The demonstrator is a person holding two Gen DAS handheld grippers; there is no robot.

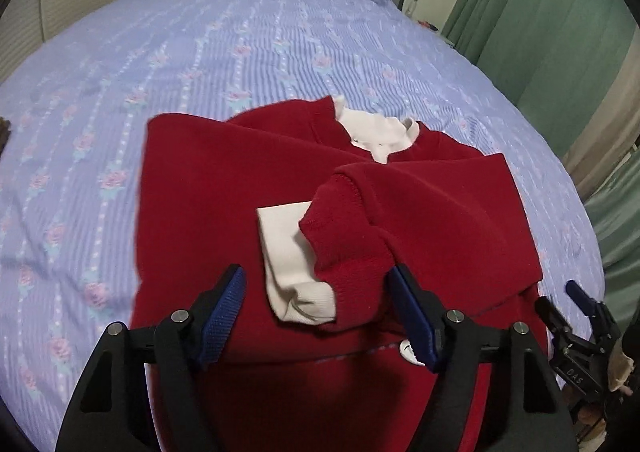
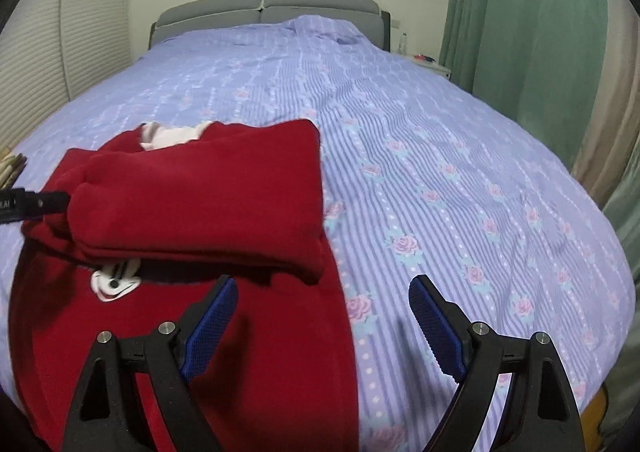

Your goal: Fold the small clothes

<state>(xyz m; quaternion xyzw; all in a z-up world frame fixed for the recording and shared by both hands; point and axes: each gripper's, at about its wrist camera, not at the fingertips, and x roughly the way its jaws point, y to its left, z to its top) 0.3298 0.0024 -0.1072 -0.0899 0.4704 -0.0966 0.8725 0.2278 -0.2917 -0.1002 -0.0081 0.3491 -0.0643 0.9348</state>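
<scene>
Left wrist view, red sweater (image 1: pixel 224 188) on bedspread (image 1: pixel 248 44), sleeve (image 1: pixel 360 220) folded across, left gripper (image 1: pixel 320 312) spread apart over it, right gripper (image 2: pixel 324 328) apart, holding nothing.

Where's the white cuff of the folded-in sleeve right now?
In the left wrist view, the white cuff lies on the red sweater, sticking out of the red sleeve, just ahead of the left gripper and its open jaws.

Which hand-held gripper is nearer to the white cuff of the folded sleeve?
Left. The left hand-held gripper is open right at the white cuff. The right hand-held gripper is open over the red sweater's edge, away from it.
</scene>
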